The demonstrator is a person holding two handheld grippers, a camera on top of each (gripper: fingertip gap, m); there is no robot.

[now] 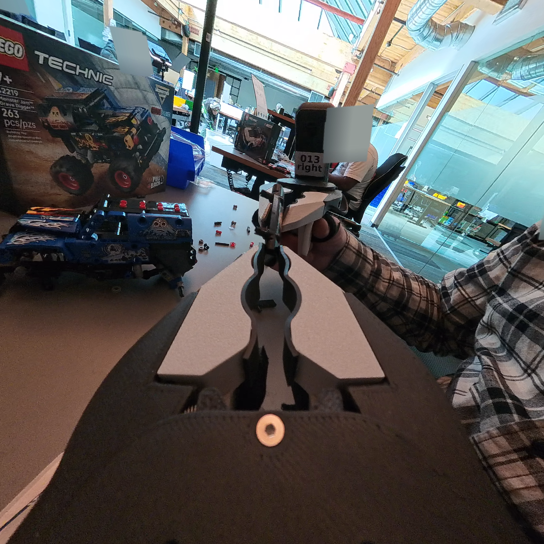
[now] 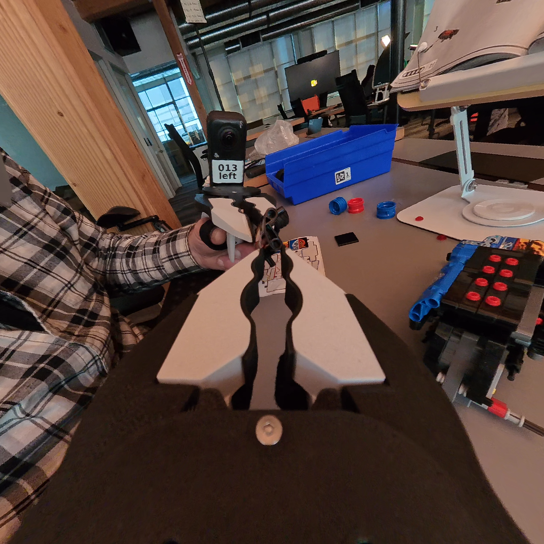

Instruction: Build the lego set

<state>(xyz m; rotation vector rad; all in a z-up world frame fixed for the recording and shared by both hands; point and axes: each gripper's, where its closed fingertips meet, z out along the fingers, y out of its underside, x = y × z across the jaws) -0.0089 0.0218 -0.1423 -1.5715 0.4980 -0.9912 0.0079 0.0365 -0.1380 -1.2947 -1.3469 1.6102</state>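
My left gripper (image 1: 269, 250) & right gripper (image 2: 269, 250) met tip-to-tip above the surface (image 1: 73, 323), fingers of both clamped on one small black Technic piece (image 2: 270, 232).

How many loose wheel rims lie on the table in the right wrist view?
3: a blue plastic wheel rim, a red plastic wheel rim touching it, another blue rim apart rightward. The blue bin may hide more.

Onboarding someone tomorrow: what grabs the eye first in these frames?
The two grippers meeting tip to tip in mid-air, left gripper and right gripper both pinching one small black Lego assembly. Then the half-built blue and black monster truck on the table, before its box.
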